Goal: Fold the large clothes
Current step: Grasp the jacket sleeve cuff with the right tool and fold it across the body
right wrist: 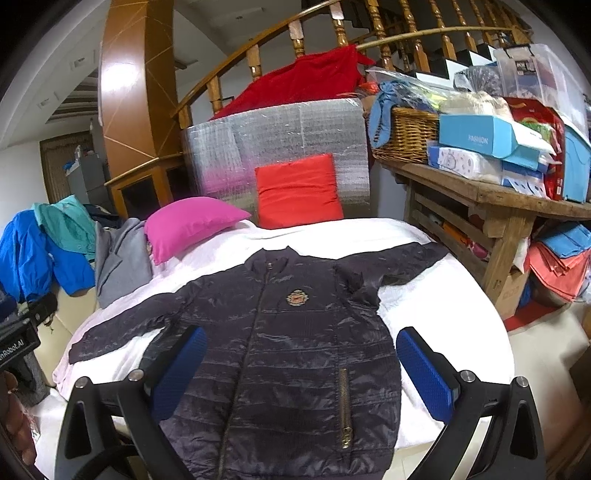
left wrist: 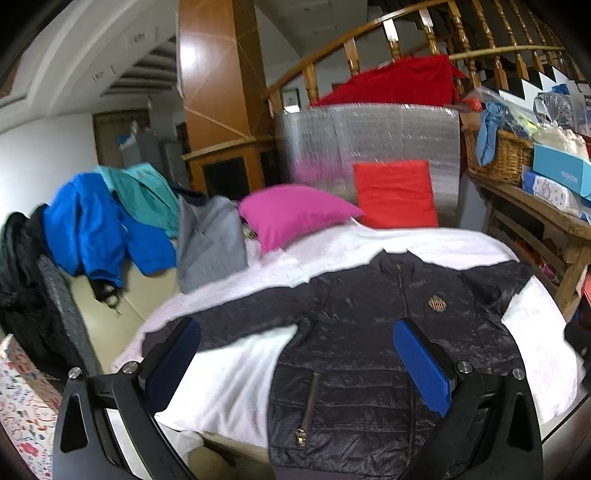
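A dark quilted jacket lies flat, sleeves spread, on the white-covered bed, hem at its near edge. Left gripper and right gripper hover with jaws wide apart, empty. Pink pillow and red cushion sit at the far edge below a wooden staircase.

A home: wooden staircase, pillows, cluttered shelf.

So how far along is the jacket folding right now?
Done: the jacket lies flat and zipped on the white sheet, sleeves spread out. In hand: nothing; the left gripper and right gripper hover open above it. Left: every fold, sleeves and body alike. More clothes sit piled to the left.
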`<state>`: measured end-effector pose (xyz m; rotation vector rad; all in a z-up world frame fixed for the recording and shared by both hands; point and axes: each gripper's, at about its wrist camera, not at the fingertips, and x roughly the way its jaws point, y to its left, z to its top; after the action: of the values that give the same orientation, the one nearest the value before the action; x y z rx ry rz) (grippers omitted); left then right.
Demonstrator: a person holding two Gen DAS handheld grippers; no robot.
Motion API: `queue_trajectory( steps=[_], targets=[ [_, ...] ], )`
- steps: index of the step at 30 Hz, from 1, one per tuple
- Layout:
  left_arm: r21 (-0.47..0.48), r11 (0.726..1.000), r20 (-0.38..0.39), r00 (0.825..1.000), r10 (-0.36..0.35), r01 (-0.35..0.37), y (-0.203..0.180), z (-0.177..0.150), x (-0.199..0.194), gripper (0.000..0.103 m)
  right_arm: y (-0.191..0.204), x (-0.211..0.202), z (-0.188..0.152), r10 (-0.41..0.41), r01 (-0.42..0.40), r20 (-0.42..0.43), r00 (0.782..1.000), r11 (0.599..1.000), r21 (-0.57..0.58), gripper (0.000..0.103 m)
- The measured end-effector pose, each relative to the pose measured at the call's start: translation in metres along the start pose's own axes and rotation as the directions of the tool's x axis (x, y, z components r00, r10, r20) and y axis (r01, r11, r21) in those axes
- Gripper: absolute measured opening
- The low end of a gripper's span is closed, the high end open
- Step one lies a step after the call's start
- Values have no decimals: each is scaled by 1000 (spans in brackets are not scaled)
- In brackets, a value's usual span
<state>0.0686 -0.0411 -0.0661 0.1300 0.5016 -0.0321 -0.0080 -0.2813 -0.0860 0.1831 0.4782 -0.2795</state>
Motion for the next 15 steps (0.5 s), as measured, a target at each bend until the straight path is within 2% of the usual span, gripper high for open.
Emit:
queue_trajectory(
  steps=[4,7,11,12,15],
  targets=[
    [11,999,-128,991,-33,34,-5,-17,59,103,-62,32,2,-41,43,-22,999,995,94,103],
    [42,999,-229,973,21,-12,-6,-41,115,103,-123,69,4,-33,45,-68,997,981,189,103],
    [69,996,-344,935,84,-64,-4,-73,179,103,-197,128,9,-3,41,-125,992,953,299,103],
    [65,996,-378,922,83,-63,-3,-80,194,103,-218,151,12,23,31,-146,989,932,361,103],
    [56,997,-447,891,78,-59,-6,-95,227,103,-258,201,21,98,-18,-140,985,876,482,103]
  ],
)
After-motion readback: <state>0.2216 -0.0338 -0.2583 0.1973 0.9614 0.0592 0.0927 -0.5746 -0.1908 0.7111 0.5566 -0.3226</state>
